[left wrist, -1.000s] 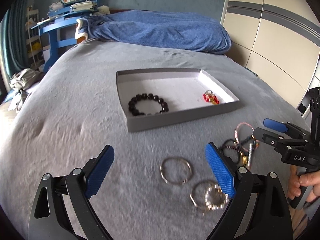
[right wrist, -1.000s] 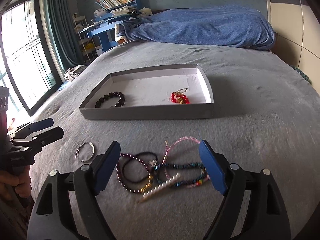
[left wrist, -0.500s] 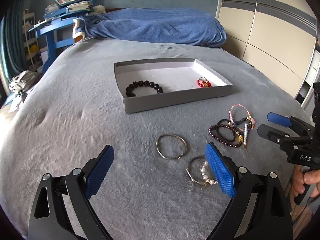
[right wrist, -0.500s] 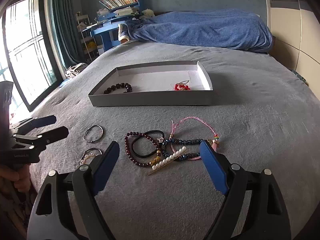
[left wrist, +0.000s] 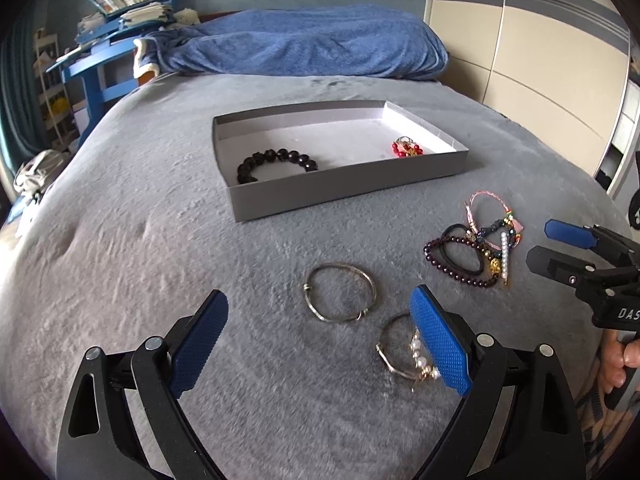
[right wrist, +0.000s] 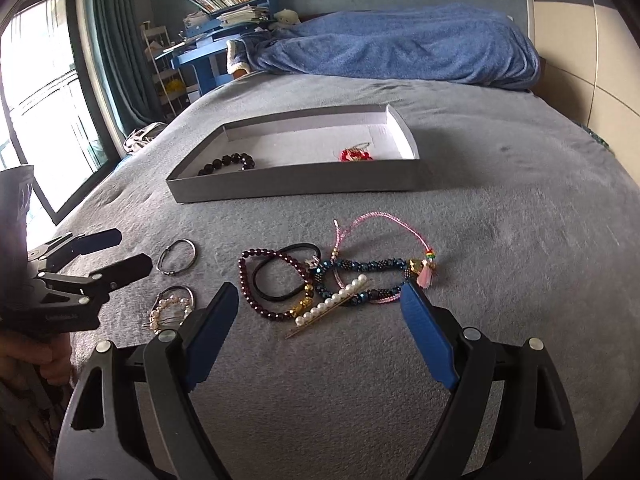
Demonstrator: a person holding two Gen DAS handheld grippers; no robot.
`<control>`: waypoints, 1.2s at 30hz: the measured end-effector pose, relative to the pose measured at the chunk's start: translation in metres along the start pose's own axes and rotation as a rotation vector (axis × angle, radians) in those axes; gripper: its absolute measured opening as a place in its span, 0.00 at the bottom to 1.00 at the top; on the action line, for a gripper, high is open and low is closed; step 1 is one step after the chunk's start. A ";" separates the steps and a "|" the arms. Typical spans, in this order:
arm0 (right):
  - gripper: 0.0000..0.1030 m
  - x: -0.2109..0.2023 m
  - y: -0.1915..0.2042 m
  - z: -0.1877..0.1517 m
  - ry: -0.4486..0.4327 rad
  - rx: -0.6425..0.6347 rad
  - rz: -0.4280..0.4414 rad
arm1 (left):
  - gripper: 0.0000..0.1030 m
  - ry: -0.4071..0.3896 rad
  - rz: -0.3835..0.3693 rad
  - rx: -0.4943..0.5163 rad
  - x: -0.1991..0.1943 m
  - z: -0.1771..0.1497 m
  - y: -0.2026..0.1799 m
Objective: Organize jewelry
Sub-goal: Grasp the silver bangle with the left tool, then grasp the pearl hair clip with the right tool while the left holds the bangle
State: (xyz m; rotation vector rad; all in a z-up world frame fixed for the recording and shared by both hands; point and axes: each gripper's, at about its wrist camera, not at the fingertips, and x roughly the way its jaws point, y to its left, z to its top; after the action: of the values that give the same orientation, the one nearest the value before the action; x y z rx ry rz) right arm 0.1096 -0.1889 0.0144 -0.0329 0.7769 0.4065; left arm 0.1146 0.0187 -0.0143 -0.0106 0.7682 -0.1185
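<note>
Between the blue pads of the left tool (left wrist: 320, 346), which sat spread wide with nothing in it, was mostly bare grey bedspread (left wrist: 140, 240), with the thin metal bangle (left wrist: 340, 293) just ahead and the pearl-trimmed bangle (left wrist: 404, 350) tucked right against its right pad. Right tool (right wrist: 320, 330) was also spread and empty, hovering low over the tangled pile: a dark red bead bracelet (right wrist: 256, 284), black hair tie (right wrist: 286, 276), blue beaded bracelet (right wrist: 360, 276), pink cord bracelet (right wrist: 380, 228) and a pearl hair pin (right wrist: 332, 306), all overlapping each other.

Further back on the bed sat the grey tray (left wrist: 344, 190), already holding a black bead bracelet (left wrist: 276, 162) on the left and a small red beaded piece (left wrist: 406, 148) on the right. So I'd say the job was early, two in and about seven still out.

If I were doing the next pick, I'd go for the metal bangle with the left tool since it lay alone, well apart from the pile. Come down straddling one side of the ring, not the whole hoop, and press slightly into the soft blanket so the pads get under it. For the pile, I'd pinch the pearl pin first, it looked like it was lying on top. Grabbing a bracelet from the middle would probably drag its neighbours along.
</note>
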 end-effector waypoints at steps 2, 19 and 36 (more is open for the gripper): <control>0.80 0.001 -0.003 0.000 0.004 0.016 -0.001 | 0.89 0.011 0.002 0.012 0.007 0.001 -0.003; 0.80 0.010 -0.049 0.001 0.029 0.216 -0.048 | 0.48 0.114 -0.009 0.019 0.039 0.006 -0.002; 0.63 0.020 -0.032 0.002 0.053 0.119 -0.022 | 0.48 0.069 -0.023 -0.014 0.025 0.002 0.002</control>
State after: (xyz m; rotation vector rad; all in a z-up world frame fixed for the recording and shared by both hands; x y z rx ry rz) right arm 0.1357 -0.2114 -0.0016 0.0589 0.8512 0.3394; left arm 0.1337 0.0179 -0.0300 -0.0284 0.8378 -0.1355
